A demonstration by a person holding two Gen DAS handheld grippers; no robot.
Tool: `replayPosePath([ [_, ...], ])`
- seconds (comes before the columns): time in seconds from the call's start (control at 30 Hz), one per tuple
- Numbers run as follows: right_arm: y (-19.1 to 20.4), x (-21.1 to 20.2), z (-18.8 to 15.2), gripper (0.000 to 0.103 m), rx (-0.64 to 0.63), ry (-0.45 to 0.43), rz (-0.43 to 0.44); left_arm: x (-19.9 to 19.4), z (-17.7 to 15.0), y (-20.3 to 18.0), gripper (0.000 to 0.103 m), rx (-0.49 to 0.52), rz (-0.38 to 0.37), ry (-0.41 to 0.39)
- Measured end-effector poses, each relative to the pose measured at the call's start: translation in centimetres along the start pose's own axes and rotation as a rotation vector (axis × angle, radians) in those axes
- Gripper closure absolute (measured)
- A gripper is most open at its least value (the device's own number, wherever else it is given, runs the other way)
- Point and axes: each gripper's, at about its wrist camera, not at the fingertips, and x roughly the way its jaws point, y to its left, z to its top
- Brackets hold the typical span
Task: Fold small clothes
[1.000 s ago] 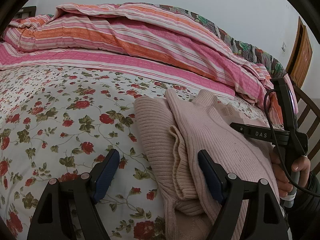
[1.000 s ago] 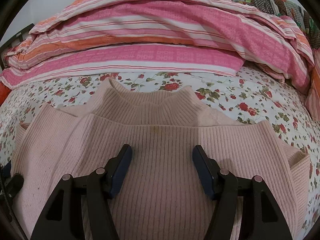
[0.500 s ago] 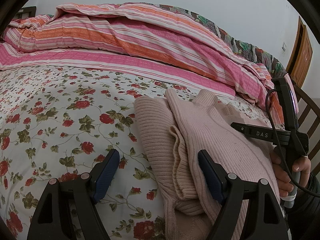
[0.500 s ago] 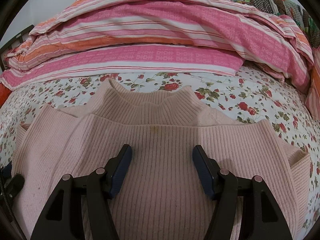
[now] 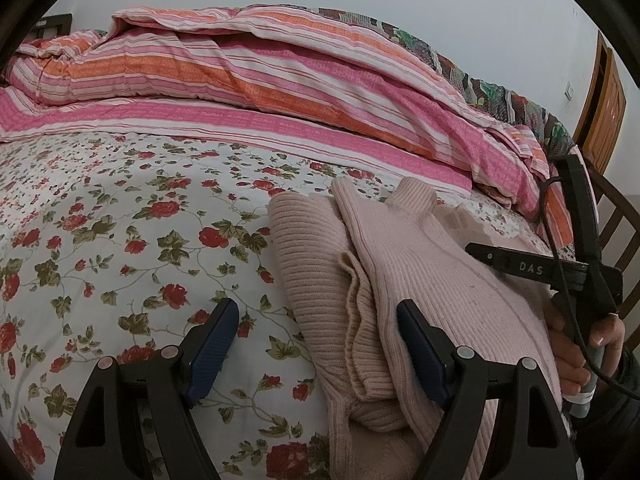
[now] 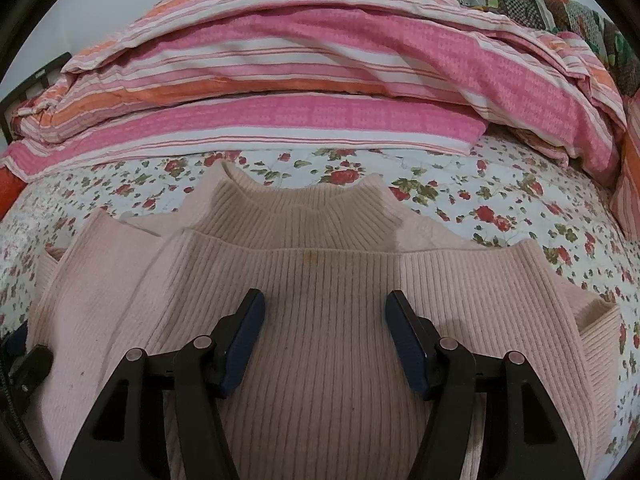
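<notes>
Both tools are spread: the right tool (image 6: pixel 324 336) hovers over the folded pink sweater (image 6: pixel 320 280) at centre frame, the left tool (image 5: pixel 318 344) straddles its edge on the bed (image 5: pixel 120 220).

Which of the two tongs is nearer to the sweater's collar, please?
Right. The right tongs hang open over the middle of the pink sweater, pointing straight at its collar. The left tongs sit open at the sweater's left folded edge, partly over the floral bedsheet.
</notes>
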Motion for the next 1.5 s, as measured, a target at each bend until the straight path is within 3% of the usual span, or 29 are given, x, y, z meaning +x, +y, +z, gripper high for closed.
replayPosePath([
  [0.27, 0.1, -0.3, -0.1, 0.04, -0.001, 0.004, 0.013, 0.1, -0.1, -0.5, 0.022, 0.018, 0.028, -0.002],
  [0.67, 0.3, -0.8, 0.3, 0.04, -0.028, 0.075, 0.0, 0.3, 0.0, -0.1, 0.022, 0.009, -0.015, 0.011],
  [1.0, 0.5, -7.1, -5.2, 0.04, -0.042, 0.018, -0.005, 0.4, 0.2, 0.2, 0.02, 0.016, -0.041, 0.019],
  [1.1, 0.5, -8.4, -7.2, 0.04, -0.042, -0.015, 0.008, -0.2, -0.2, 0.4, 0.019, 0.009, -0.086, 0.019],
  [1.2, 0.5, -9.3, -8.8, 0.04, -0.047, -0.051, 0.014, -1.2, -1.0, 0.8, 0.017, -0.002, -0.149, 0.017],
  [1.33, 0.9, -10.4, -10.4, 0.039, -0.071, -0.077, -0.005, -3.0, -2.5, -0.3, 0.017, 0.038, -0.139, 0.032],
  [1.5, 1.0, -11.3, -12.9, 0.04, -0.083, -0.073, 0.007, -5.4, -4.2, -0.9, 0.017, -0.013, -0.168, 0.032],
])
